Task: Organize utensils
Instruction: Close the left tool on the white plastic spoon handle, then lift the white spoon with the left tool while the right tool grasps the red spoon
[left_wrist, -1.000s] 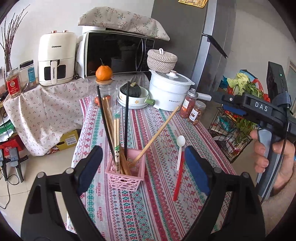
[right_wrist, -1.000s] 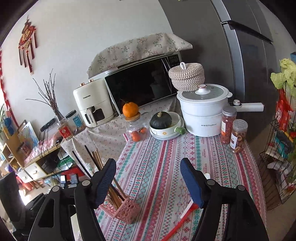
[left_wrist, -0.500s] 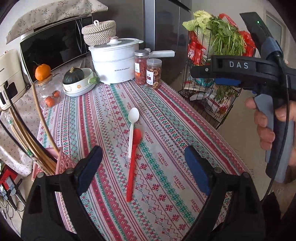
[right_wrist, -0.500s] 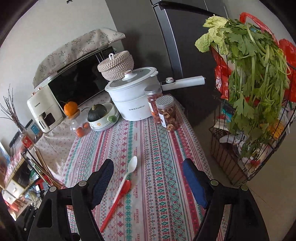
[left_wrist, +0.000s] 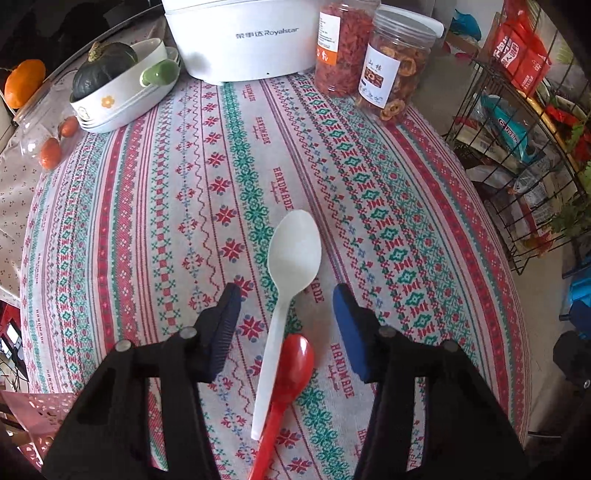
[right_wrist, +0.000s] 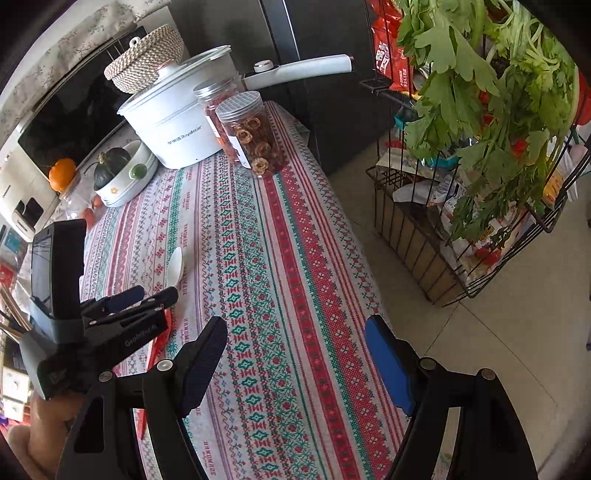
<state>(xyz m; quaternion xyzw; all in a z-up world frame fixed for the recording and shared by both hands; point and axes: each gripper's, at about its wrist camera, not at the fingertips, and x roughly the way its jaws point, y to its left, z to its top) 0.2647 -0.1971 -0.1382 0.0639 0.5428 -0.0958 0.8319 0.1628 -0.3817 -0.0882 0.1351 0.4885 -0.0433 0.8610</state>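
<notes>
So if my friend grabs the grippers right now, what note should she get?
Left gripper: jaws closing around the white spoon, not yet pinching it.
Right gripper: open, empty, above the tablecloth near the table edge.
Things: the white spoon lies on the cloth with its handle across the red spoon. The pink basket is at the left.
Done: no spoon is lifted yet.
Left: probably grip the white spoon and put both spoons in the basket.

Two spoons on the table, pot and jars behind

The white plastic spoon (left_wrist: 293, 247) lies on the patterned tablecloth (left_wrist: 147, 221), its handle touching the red plastic spoon (left_wrist: 291, 373) nearer the camera; behind stand the white cooking pot (left_wrist: 240, 37) and, to its right, two clear jars (left_wrist: 395, 70).
</notes>
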